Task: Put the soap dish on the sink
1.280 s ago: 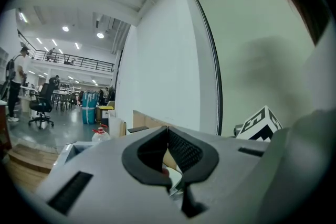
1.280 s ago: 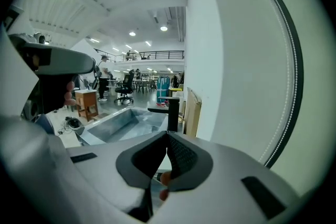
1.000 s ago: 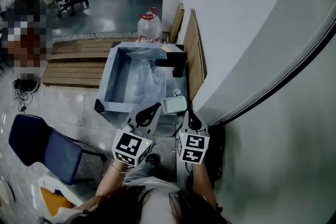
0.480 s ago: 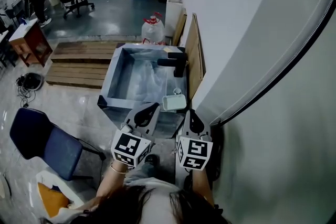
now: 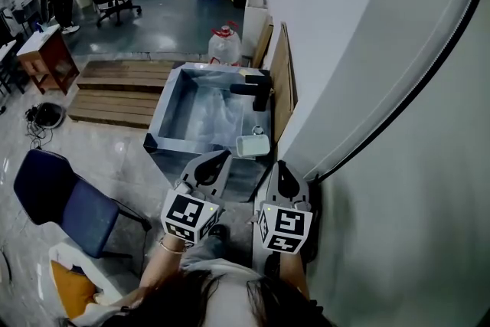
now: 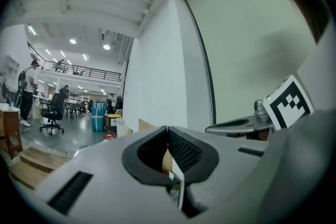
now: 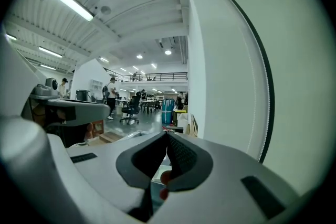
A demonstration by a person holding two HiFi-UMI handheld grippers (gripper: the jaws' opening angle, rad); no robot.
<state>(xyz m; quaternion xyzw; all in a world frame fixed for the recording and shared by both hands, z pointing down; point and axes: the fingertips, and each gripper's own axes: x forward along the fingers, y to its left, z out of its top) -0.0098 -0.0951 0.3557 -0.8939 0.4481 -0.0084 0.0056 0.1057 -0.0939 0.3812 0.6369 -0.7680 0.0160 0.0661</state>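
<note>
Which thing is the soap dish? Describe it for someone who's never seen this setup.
Find the square metal sink beside the white wall. At its near right corner, just ahead of the right gripper, sits the soap dish. It is a pale, rounded-rectangle tray, unlike the black faucet at the far right.
</note>
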